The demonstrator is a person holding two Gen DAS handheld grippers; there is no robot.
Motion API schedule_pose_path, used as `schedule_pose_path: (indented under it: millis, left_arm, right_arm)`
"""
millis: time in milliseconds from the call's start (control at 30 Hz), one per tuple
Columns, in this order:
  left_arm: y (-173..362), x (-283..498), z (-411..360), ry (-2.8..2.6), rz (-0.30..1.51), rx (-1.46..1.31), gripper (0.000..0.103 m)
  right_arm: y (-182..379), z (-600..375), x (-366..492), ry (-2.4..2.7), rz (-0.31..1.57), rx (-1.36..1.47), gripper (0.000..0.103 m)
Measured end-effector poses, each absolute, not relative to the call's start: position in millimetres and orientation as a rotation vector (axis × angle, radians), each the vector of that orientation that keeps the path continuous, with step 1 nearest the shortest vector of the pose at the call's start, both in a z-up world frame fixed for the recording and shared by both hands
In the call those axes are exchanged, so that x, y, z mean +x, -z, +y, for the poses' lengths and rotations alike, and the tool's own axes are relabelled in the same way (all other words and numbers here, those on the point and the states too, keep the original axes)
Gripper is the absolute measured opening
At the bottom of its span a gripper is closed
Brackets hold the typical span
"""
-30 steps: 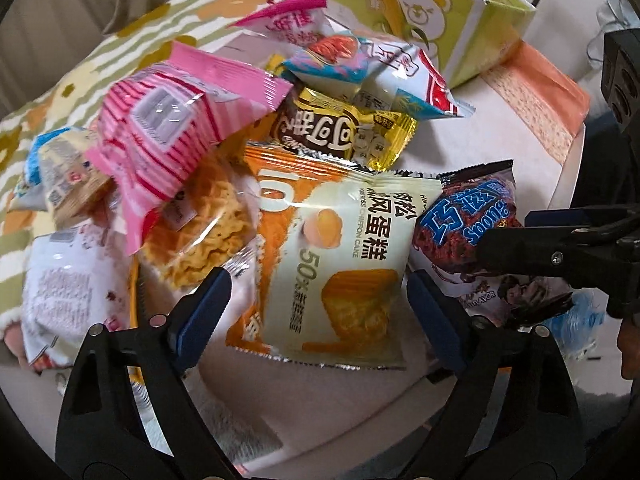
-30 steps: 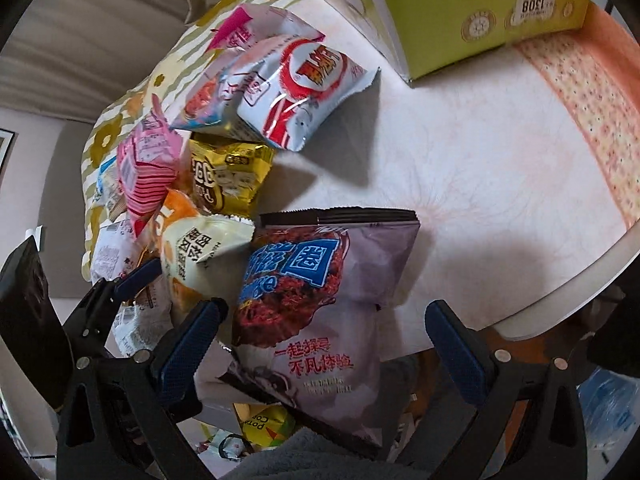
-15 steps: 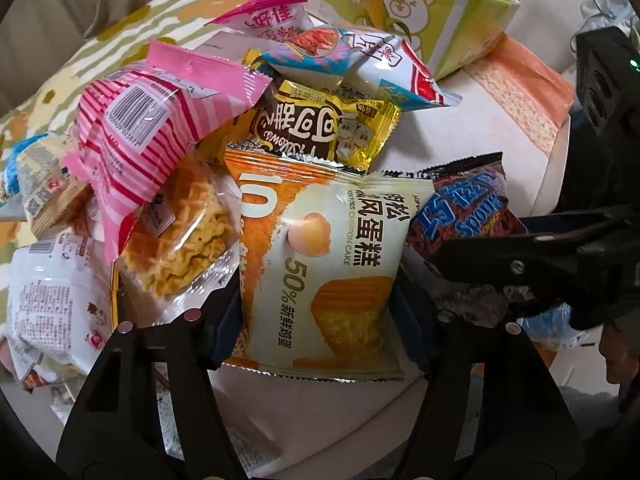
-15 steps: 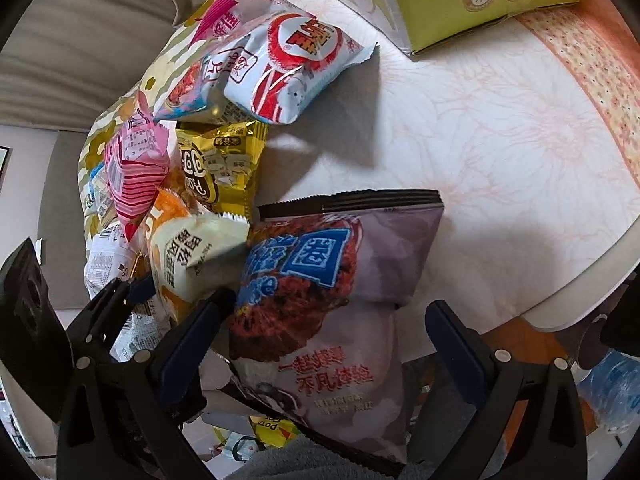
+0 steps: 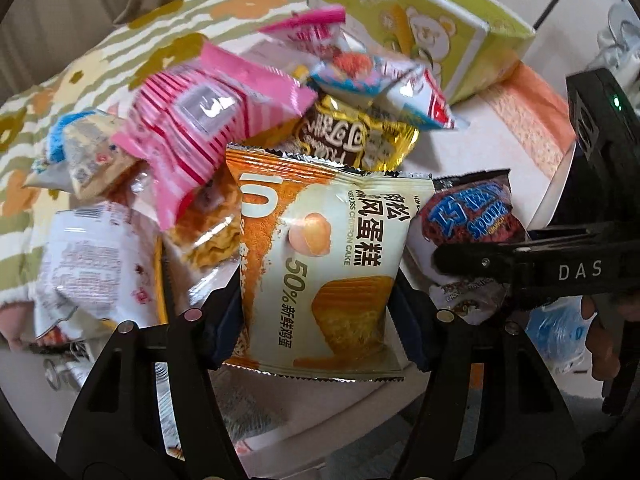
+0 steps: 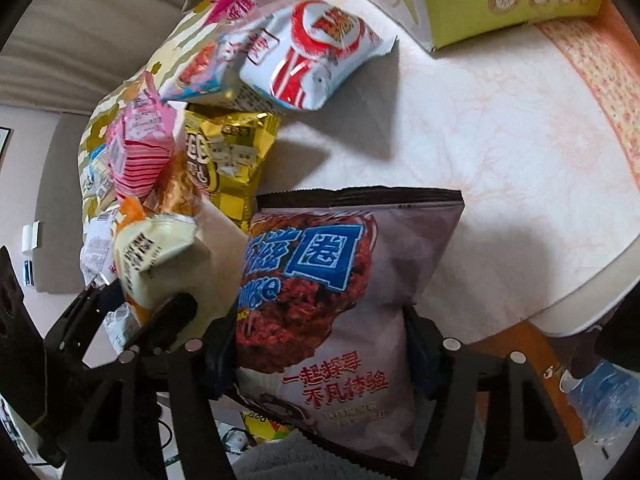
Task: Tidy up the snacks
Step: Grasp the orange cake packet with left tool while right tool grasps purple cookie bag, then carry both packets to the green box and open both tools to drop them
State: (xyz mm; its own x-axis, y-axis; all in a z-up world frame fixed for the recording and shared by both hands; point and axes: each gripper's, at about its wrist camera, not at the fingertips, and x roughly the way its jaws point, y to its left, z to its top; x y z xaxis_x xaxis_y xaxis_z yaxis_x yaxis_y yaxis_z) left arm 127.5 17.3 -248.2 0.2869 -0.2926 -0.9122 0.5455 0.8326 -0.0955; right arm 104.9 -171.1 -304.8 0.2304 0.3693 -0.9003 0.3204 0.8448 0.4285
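Tongs first: my left tongs [image 5: 320, 316] squeeze the cake bag [image 5: 324, 264], my right tongs [image 6: 320, 344] squeeze the purple bag [image 6: 340, 304]. Behind the cake bag, the snack pile [image 5: 224, 120] waits unsorted. Farther back sits the green box [image 5: 424, 28].

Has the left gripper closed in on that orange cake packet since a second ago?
Yes. The left gripper now pinches the cake packet; earlier its fingers stood apart from the packet's sides.

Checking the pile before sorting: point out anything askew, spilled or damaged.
Nothing looks torn or spilled. The snacks lie in a loose, overlapping heap: the pink striped packet is tilted across others. The left claw is shut on the chiffon cake packet; the right claw is shut on the purple chip bag.
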Motion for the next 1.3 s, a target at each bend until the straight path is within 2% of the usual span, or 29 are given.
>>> schedule_pose_path:
  millis: [333,733,1067,1300]
  left_arm:
    - [178,139,4,0.533,1.031,0.206,0.062]
    - [107,188,-93,0.452,0.879,0.109,0.062]
    - [108,238,-200,0.376,0.922,0.022,0.062]
    - [146,273,-258,0.371,1.064,0.067,0.062]
  right_arm:
    - [227,-204,91,-0.035,1.201,0.571,0.062]
    - [151,-315,135,-0.093,0.994,0.423,0.062]
    - [147,-396,187,-0.153,0.983,0.319,0.062]
    - [159,-426,216,-0.134,0.998,0.27,0.062]
